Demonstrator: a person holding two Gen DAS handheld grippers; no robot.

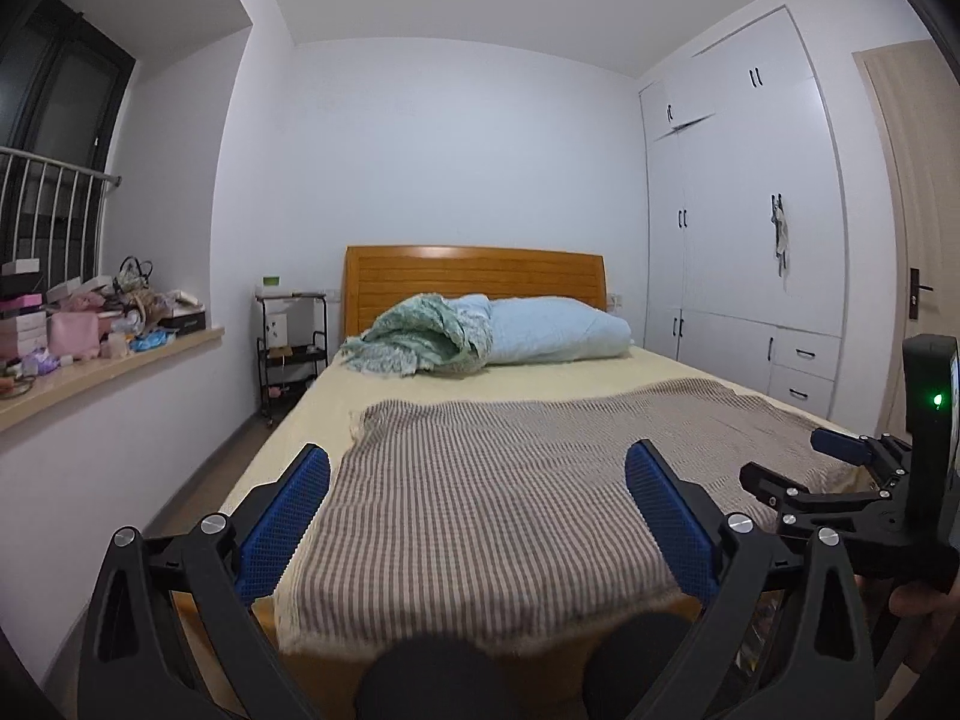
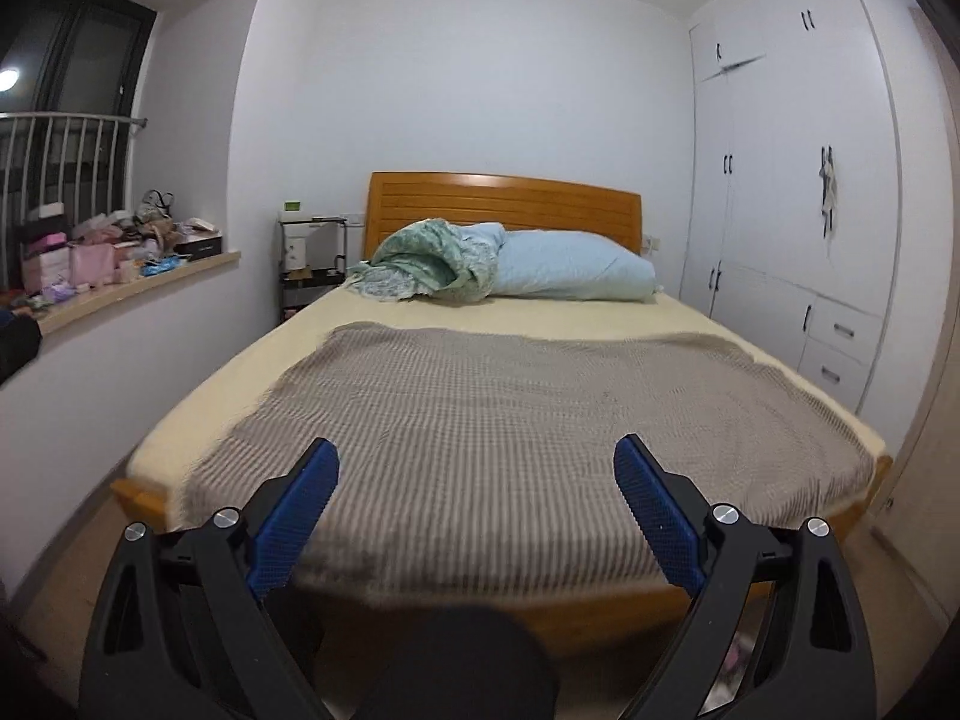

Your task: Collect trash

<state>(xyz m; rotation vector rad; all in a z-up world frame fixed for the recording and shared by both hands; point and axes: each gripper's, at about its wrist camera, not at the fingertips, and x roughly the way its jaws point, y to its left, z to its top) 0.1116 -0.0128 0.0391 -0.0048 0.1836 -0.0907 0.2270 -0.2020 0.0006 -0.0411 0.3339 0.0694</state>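
Two claws, left claw [image 1: 477, 474] and right claw [image 2: 477, 468], gape over one bed [image 2: 384, 312].

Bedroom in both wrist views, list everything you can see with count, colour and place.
Bed: one, orange wood frame, room centre.
Striped blanket: one, brown-beige, on bed's near half.
Quilt: one, light blue, by the headboard.
Green throw: one, crumpled, left of the quilt.
Cart: one, black, left of the headboard.
Windowsill clutter: many boxes and bags, mostly pink, on the left sill.
Wardrobe: one, white, right wall.
Door: one, beige, far right.
Left claw: open, blue pads.
Right claw: open, blue pads.
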